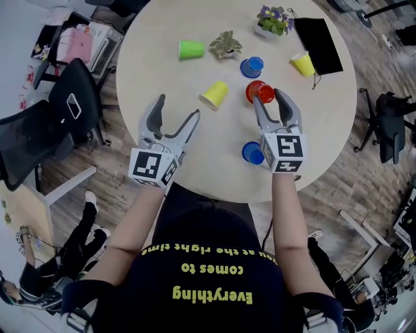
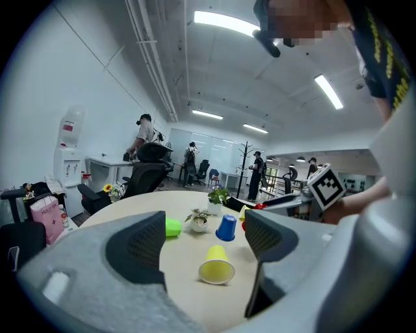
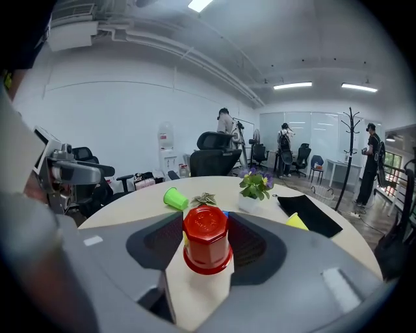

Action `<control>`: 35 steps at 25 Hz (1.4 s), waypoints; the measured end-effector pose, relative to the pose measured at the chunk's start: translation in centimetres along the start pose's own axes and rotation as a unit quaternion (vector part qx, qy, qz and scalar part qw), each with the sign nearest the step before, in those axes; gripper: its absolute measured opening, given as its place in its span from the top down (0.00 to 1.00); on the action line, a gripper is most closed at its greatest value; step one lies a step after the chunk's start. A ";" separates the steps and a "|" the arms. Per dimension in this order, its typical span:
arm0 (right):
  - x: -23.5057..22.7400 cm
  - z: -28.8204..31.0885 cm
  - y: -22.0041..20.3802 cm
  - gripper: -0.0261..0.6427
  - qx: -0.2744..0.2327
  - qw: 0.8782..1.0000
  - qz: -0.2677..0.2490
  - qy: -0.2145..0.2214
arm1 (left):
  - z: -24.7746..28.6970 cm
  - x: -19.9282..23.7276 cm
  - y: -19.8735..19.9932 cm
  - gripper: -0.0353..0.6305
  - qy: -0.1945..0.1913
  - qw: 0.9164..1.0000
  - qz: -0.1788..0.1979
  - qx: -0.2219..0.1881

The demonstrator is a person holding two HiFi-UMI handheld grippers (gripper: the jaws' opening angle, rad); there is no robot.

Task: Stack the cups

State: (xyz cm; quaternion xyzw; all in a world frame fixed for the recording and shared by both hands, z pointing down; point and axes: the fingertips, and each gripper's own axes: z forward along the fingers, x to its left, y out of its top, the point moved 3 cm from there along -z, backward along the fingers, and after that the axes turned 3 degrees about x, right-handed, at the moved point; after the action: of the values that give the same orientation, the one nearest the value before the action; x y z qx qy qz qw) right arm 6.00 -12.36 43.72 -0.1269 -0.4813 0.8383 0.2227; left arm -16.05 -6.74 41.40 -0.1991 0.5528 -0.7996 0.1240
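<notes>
The person's bare left forearm (image 1: 133, 227) and right forearm (image 1: 289, 221) reach forward over the near edge of the round beige table (image 1: 214, 166). The left gripper (image 1: 177, 107) is tilted towards the table's middle, and the right gripper (image 1: 268, 97) points straight ahead.

A yellow plastic cup (image 1: 214, 95) lies on its side between the two grippers, its mouth facing the left gripper. Farther back are a green plastic cup (image 1: 191, 49) on its side, a small potted succulent (image 1: 225, 44), an upturned blue plastic cup (image 1: 252, 66), a second yellow cup (image 1: 302, 63), a pot of purple flowers (image 1: 273, 19) and a flat black pouch (image 1: 316, 42). Another blue cup (image 1: 252, 153) sits just beside the right gripper's body, on its inner side.

The left gripper's jaws stand wide apart with nothing between them. The right gripper's jaws are partly closed around an upside-down red plastic cup (image 3: 207, 239), with a pad against each of its sides. This cup is near the table's middle, just in front of the upturned blue one. Whether its rim rests on the table cannot be told.
</notes>
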 end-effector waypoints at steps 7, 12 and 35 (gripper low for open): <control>0.8 -4.3 1.8 0.62 -0.029 1.000 -0.002 -0.006 | -1.1 -1.0 1.0 0.37 -0.006 1.000 0.010 -0.015; 1.0 -6.9 2.4 0.62 -0.043 0.999 -0.001 -0.013 | -1.7 -1.5 2.0 0.37 -0.007 0.999 0.019 -0.027; -0.2 -15.0 -1.5 0.62 -0.034 0.997 0.018 -0.063 | -2.7 -7.0 1.9 0.37 -0.040 0.998 0.026 -0.038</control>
State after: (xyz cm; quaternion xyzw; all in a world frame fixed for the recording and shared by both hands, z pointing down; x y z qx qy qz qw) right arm 12.94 -0.54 37.47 -0.0898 -0.5198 0.8320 0.1718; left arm -11.08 -2.26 37.55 -0.2214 0.5826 -0.7657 0.1591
